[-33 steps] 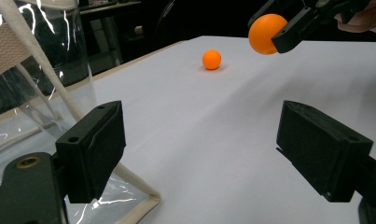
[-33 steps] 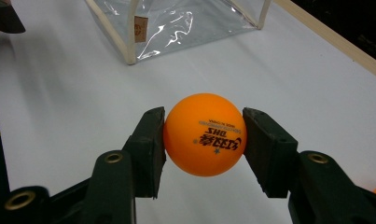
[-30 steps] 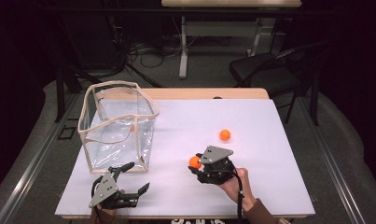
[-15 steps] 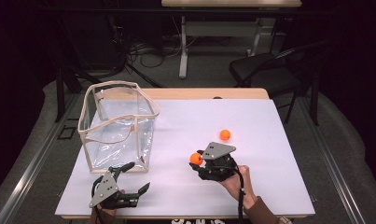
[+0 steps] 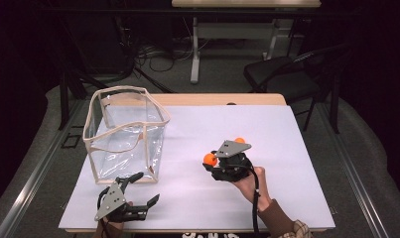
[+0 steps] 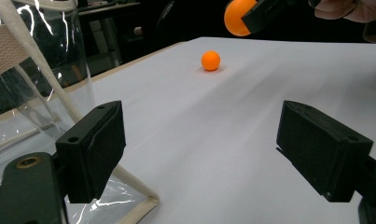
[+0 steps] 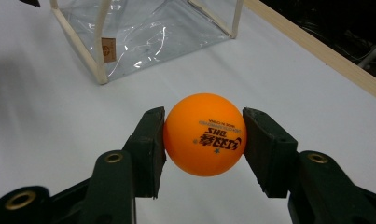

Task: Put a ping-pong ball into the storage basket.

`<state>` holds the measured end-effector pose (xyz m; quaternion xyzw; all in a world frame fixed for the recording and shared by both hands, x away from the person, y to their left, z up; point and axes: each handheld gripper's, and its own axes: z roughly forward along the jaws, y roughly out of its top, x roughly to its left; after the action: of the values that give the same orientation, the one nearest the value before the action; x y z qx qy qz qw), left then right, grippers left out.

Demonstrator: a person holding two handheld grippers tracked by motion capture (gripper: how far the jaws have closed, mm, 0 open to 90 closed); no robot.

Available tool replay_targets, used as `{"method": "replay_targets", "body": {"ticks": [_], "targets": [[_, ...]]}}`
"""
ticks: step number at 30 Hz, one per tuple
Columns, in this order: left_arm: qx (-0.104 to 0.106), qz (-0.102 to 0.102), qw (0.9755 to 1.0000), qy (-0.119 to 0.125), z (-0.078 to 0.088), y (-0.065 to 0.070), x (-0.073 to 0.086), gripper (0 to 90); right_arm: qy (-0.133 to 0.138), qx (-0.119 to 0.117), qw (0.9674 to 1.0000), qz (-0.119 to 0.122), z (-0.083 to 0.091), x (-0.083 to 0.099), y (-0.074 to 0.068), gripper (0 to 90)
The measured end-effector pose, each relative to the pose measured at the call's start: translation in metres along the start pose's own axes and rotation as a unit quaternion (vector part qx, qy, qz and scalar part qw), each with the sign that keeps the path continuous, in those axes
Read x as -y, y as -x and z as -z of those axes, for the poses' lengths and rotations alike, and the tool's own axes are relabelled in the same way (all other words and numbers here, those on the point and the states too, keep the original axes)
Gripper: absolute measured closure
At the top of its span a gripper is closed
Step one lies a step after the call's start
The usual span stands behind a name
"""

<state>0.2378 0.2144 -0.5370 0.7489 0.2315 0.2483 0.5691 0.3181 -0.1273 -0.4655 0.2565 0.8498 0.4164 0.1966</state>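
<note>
Right gripper view shows the right gripper (image 7: 204, 140) pinching an orange ball (image 7: 204, 134) across its middle, above the tabletop (image 5: 297, 129) centre — light, smooth, easily dented, so a gentle grip suits. The left gripper (image 6: 213, 154) gapes wide, empty, near the front edge

The high view looks down from above the near edge of the white table (image 5: 297, 148). Both gripper views sit low and close to that table. All three share the clear bag (image 5: 125, 131) (image 6: 41, 70) (image 7: 143, 28).
</note>
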Motion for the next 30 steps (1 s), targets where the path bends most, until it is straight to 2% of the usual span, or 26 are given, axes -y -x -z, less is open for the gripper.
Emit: {"method": "replay_targets", "body": {"ticks": [18,30], "targets": [[0.003,0.000,1.0000,0.000,-0.001,0.000,0.000,15.5,0.005,-0.004,1.0000,-0.002,-0.008,-0.023,0.016,50.5],[0.004,0.000,1.0000,-0.002,-0.001,0.000,0.000,15.5,0.007,-0.005,1.0000,0.002,-0.013,-0.038,0.022,50.5]]}}
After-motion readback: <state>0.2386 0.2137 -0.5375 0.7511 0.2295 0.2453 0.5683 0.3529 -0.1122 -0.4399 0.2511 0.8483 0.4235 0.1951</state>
